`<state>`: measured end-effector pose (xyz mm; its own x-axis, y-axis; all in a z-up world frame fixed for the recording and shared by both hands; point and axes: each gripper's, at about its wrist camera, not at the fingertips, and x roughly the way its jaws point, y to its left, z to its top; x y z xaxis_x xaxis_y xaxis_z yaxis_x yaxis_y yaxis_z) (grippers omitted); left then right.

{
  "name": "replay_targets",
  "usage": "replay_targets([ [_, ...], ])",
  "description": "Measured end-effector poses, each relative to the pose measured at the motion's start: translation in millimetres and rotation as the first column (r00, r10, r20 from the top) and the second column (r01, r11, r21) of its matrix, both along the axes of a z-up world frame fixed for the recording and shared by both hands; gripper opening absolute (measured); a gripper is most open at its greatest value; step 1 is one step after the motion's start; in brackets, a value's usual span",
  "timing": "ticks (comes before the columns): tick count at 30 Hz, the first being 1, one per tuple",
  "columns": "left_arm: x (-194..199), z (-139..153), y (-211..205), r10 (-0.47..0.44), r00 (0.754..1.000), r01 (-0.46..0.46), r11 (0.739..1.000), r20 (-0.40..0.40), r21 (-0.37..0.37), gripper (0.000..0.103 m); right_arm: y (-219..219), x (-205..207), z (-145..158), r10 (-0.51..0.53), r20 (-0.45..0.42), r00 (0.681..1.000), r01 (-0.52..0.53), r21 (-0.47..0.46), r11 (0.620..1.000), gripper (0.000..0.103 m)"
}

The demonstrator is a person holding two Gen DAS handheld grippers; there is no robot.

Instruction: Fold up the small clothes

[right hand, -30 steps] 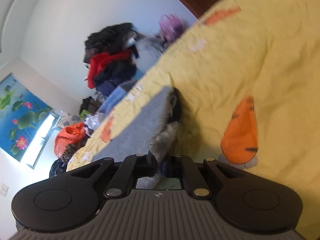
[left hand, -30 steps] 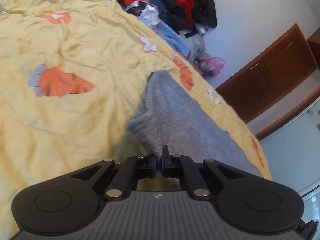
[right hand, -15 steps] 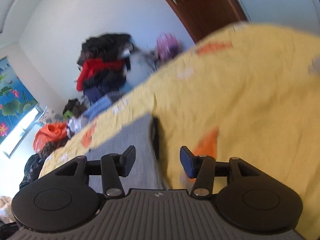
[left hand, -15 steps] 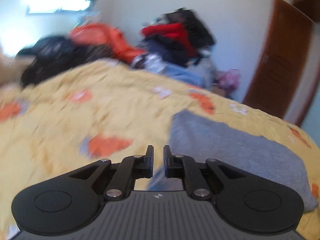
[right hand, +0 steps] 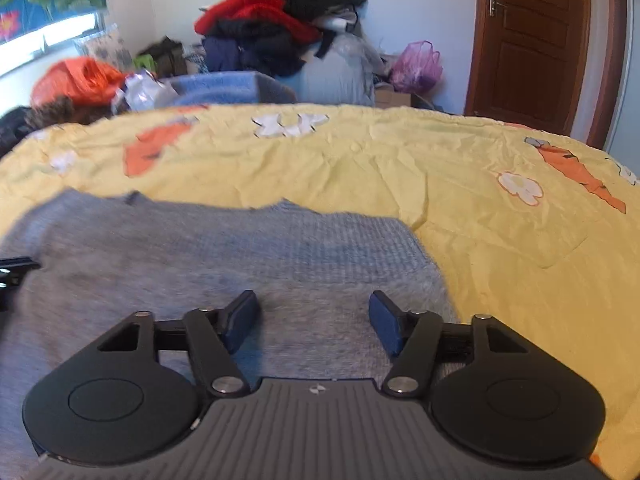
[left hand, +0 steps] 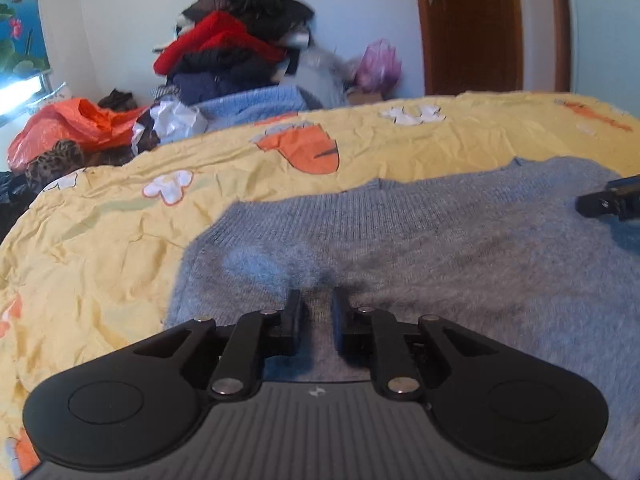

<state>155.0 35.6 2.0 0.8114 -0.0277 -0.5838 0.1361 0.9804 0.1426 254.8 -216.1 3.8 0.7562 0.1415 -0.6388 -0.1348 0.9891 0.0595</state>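
Both wrist views set low and close over the grey sweater [left hand: 440, 248], facing across the yellow bed sheet [right hand: 400, 160] toward the clothes pile [left hand: 236, 48], sharing all three

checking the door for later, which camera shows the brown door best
The right wrist view: the door shows its panels and handle there. The left wrist view catches only a plain strip of it, cut by the top edge.

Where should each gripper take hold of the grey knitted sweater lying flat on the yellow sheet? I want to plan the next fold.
Probably the far ribbed edge of the grey knitted sweater: the right gripper, jaws open, at its far right corner, the left gripper, jaws slightly apart, at its far left corner. Come from above, since the knit lies flat on the yellow sheet.
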Motion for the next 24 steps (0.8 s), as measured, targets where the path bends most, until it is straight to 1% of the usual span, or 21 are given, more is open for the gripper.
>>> replay_targets([
  [1, -3, 0, 6, -0.001, 1.0, 0.001, 0.999, 0.003, -0.033, 0.014, -5, 2, -3, 0.0, 0.017, 1.0, 0.0, 0.014, 1.0, 0.077],
  [3, 2, 2, 18, 0.013, 1.0, -0.015, 0.992, -0.018, -0.123, 0.015, -11, 6, -6, -0.003, 0.036, 0.999, 0.001, 0.032, 0.999, 0.078],
  [4, 4, 2, 20, 0.018, 1.0, -0.021, 0.989, -0.021, -0.143, 0.015, -10, 7, -6, -0.004, 0.035, 0.999, 0.004, 0.024, 1.0, 0.08],
  [6, 3, 3, 16, 0.02, 1.0, -0.021, 0.992, -0.014, -0.125, 0.015, -1, 9, -6, 0.01, 0.032, 0.999, -0.009, -0.028, 1.0, 0.083],
  [8, -5, 7, 12, 0.028, 1.0, -0.027, 0.995, 0.01, -0.091, 0.016, 1, 7, -4, 0.007, 0.036, 0.999, -0.006, -0.036, 0.999, 0.084],
  [9, -15, 10, 11, 0.043, 0.999, -0.041, 0.996, 0.026, -0.076, 0.021, 0, 2, -2, -0.006, 0.043, 0.999, 0.007, -0.029, 1.0, 0.084],
  [10, -27, 14, 11, 0.051, 0.998, -0.048, 0.996, 0.044, -0.072, 0.034, -2, -7, 4, -0.033, 0.057, 0.998, 0.034, -0.016, 0.999, 0.083],
  [11, -41, 19, 12, 0.041, 0.997, -0.036, 0.996, 0.058, -0.083, 0.046, -4, -20, 10, -0.05, 0.076, 0.996, 0.049, 0.011, 0.999, 0.084],
  [12, -54, 24, 12, 0.023, 0.997, -0.016, 0.995, 0.072, -0.104, 0.083, -6, -34, 15, -0.038, 0.094, 0.995, 0.034, 0.049, 0.998, 0.084],
  [13, -69, 28, 13, 0.005, 0.995, 0.007, 0.992, 0.096, -0.126, 0.103, -7, -50, 20, 0.001, 0.111, 0.994, -0.01, 0.086, 0.996, 0.085],
  [14, -82, 31, 12, -0.017, 0.99, 0.036, 0.99, 0.138, -0.139, 0.103, -6, -63, 24, 0.043, 0.124, 0.991, -0.057, 0.107, 0.993, 0.088],
  [15, -91, 32, 9, -0.04, 0.986, 0.062, 0.989, 0.162, -0.133, 0.103, -2, -74, 26, 0.079, 0.131, 0.988, -0.093, 0.105, 0.99, 0.089],
  [16, -94, 33, 4, -0.054, 0.987, 0.072, 0.991, 0.151, -0.116, 0.103, 3, -80, 26, 0.105, 0.128, 0.986, -0.116, 0.084, 0.99, 0.09],
  [17, -91, 31, 0, -0.058, 0.991, 0.07, 0.992, 0.117, -0.105, 0.103, 7, -82, 23, 0.122, 0.114, 0.986, -0.129, 0.057, 0.99, 0.09],
  [19, -82, 21, -4, -0.055, 0.998, 0.059, 0.992, 0.042, -0.11, 0.103, 14, -79, 13, 0.125, 0.067, 0.99, -0.125, 0.004, 0.992, 0.089],
  [20, -75, 12, -4, -0.05, 0.999, 0.048, 0.993, -0.01, -0.109, 0.103, 14, -76, 7, 0.118, 0.038, 0.992, -0.118, 0.003, 0.993, 0.09],
  [21, -68, 5, -4, -0.044, 0.996, 0.035, 0.993, -0.073, -0.117, 0.103, 14, -75, 1, 0.115, 0.037, 0.993, -0.116, 0.013, 0.993, 0.091],
  [22, -65, 4, 4, -0.038, 0.996, 0.024, 0.985, -0.081, -0.17, 0.103, 15, -76, -1, 0.119, 0.041, 0.992, -0.12, 0.01, 0.993, 0.093],
  [23, -62, 4, 9, -0.032, 0.995, 0.014, 0.981, -0.09, -0.191, 0.103, 16, -76, -1, 0.121, 0.039, 0.992, -0.121, 0.003, 0.993, 0.094],
  [24, -61, 3, 9, -0.036, 0.995, 0.018, 0.983, -0.092, -0.184, 0.103, 18, -76, -2, 0.126, 0.035, 0.991, -0.126, -0.001, 0.992, 0.095],
])
